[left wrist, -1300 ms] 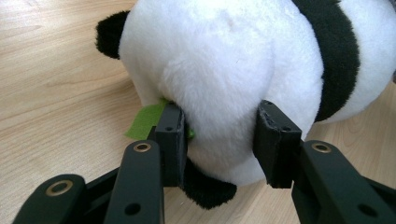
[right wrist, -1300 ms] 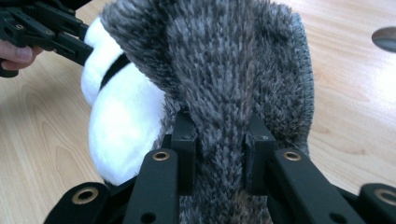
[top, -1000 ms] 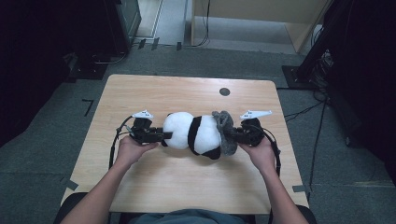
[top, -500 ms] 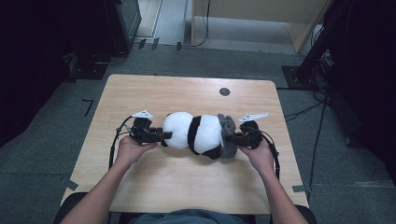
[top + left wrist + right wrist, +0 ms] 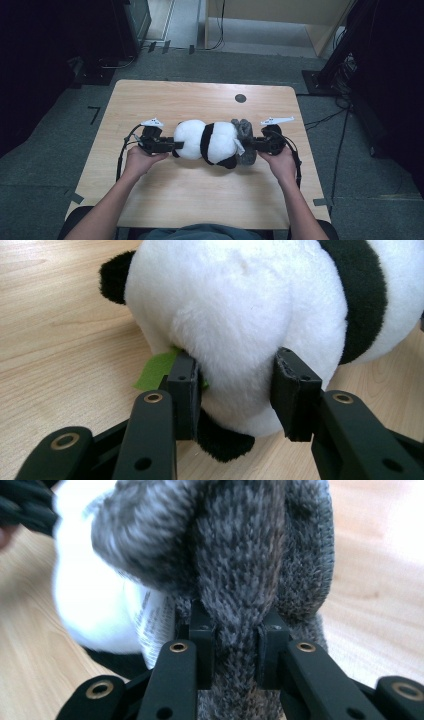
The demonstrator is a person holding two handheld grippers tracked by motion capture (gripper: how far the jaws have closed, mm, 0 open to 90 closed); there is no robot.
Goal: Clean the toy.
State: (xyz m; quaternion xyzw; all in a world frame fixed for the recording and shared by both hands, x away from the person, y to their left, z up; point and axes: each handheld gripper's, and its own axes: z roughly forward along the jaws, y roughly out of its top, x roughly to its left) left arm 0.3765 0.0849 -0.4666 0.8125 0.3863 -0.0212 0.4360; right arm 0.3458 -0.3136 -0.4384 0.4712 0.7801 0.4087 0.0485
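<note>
A person seated at a wooden bench (image 5: 165, 200) holds a plush panda (image 5: 207, 142) between two tools, the left tool (image 5: 172, 146) clamped on the toy's white end and the right tool (image 5: 250, 145) clamped on a grey knitted piece (image 5: 244, 141) at its other end. The high view takes in the whole arrangement: the panda lies on its side near the middle of the bench, stretched between the two hands, with a small dark round mark (image 5: 240, 98) on the bench surface well beyond it and dark equipment and cables on the floor around. The left gripper view brings out what that view cannot: the pads pressing into the soft white fur (image 5: 235, 330) so that it bulges between them, a green tag (image 5: 155, 371) poking out beside one jaw, a black ear at the upper left and a black band across the body. The right gripper view, partly blurred, shows the jaws drawn narrow on a fold of the speckled grey knit (image 5: 240, 580), with a white printed label (image 5: 155, 617) and white fur (image 5: 85, 595) behind it. The knit blocks most of the panda from that side.
</note>
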